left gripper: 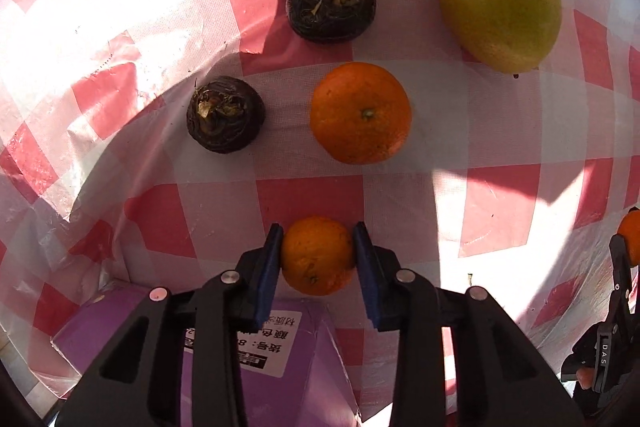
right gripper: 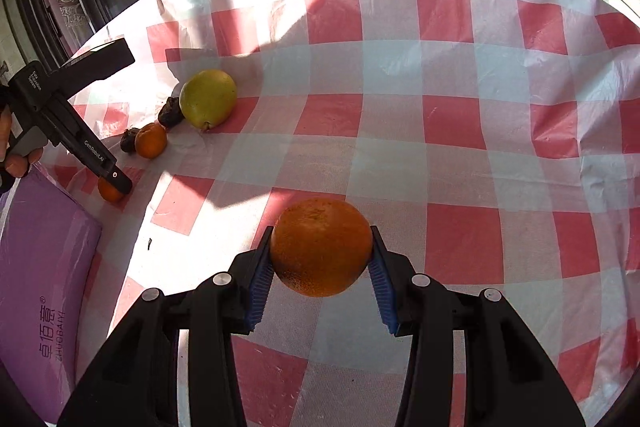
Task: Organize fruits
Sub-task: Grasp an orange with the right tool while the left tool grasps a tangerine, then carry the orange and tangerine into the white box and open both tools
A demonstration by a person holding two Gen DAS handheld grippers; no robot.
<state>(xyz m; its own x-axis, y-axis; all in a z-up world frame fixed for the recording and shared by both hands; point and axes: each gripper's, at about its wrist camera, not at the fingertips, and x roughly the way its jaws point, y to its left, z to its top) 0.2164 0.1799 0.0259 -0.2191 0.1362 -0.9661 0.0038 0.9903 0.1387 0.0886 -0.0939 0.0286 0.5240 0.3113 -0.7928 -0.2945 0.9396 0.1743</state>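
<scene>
My left gripper [left gripper: 318, 253] is shut on a small orange [left gripper: 318, 255], low over the red-and-white checked cloth. Ahead of it lie a larger orange [left gripper: 361, 113], two dark water chestnuts [left gripper: 225, 113] [left gripper: 331, 1] and a yellow-green pomelo-like fruit [left gripper: 500, 5]. My right gripper [right gripper: 321, 251] is shut on a big orange [right gripper: 321, 247], held over the cloth nearer the table's middle. In the right wrist view the left gripper [right gripper: 114, 183] with its small orange [right gripper: 109, 191] is at the far left, beside the fruit group [right gripper: 208, 103].
A purple box [right gripper: 44, 267] lies at the table's left edge, also under the left gripper [left gripper: 304, 359]. The checked cloth [right gripper: 460, 155] covers a round table; windows and curtains stand behind its far edge. The right gripper shows at the right edge [left gripper: 628, 243].
</scene>
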